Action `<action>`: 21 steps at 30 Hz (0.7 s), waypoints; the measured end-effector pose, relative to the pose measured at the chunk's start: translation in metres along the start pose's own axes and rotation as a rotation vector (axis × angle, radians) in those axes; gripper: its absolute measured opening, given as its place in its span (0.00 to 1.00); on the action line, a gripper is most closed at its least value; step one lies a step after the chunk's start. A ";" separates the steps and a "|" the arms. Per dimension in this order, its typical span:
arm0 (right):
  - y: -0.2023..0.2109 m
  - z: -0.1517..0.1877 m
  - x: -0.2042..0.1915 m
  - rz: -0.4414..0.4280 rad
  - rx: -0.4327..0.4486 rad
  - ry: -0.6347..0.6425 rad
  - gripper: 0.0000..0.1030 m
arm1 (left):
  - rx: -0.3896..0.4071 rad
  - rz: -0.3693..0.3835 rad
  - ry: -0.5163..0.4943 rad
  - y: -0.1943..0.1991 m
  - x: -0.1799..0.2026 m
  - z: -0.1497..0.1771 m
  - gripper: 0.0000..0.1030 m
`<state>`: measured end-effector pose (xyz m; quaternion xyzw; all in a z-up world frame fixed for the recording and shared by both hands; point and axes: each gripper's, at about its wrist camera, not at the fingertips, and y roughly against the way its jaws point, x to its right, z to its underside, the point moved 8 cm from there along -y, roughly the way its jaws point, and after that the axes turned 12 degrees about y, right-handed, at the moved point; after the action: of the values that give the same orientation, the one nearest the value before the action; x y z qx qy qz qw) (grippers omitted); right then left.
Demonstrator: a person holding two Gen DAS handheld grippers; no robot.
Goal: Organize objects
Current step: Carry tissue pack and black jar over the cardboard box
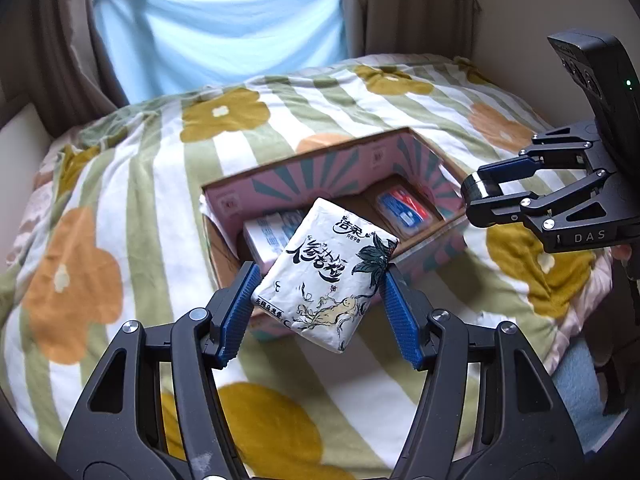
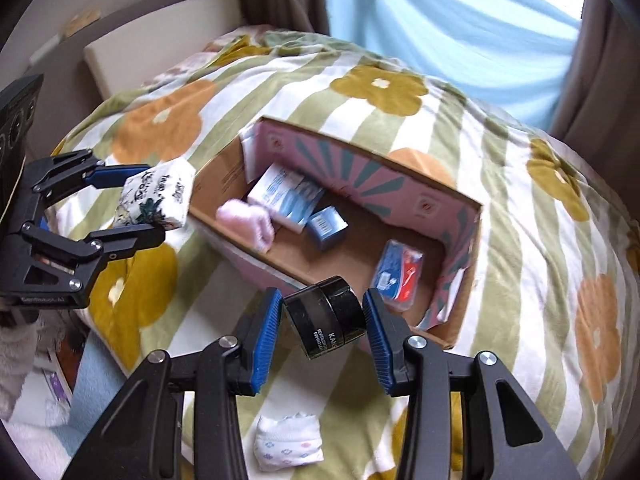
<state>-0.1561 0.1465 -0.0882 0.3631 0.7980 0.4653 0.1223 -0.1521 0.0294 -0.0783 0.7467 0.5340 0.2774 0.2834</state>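
Floral bedding carried an open box. At its seven o'clock the left gripper clamped a tissue pack; at five, the right gripper pinched a jar. Best released low, over bare floor (each arm apart).

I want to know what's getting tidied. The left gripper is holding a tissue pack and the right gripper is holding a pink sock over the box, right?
Not quite. The right gripper holds a black jar, as the right wrist view shows. The pink thing already lies inside the box. The left gripper does hold the tissue pack.
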 end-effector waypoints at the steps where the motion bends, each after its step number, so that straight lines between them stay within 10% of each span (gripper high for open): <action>1: -0.001 -0.004 0.004 0.003 0.001 -0.010 0.38 | 0.005 -0.010 0.007 -0.001 -0.002 -0.007 0.57; 21: -0.084 -0.040 0.075 0.007 -0.062 -0.265 0.38 | -0.126 -0.073 0.286 -0.121 -0.045 -0.054 0.57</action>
<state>-0.2700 0.1471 -0.1261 0.4202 0.7587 0.4381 0.2363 -0.2807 0.0257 -0.1337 0.6604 0.5772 0.4035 0.2605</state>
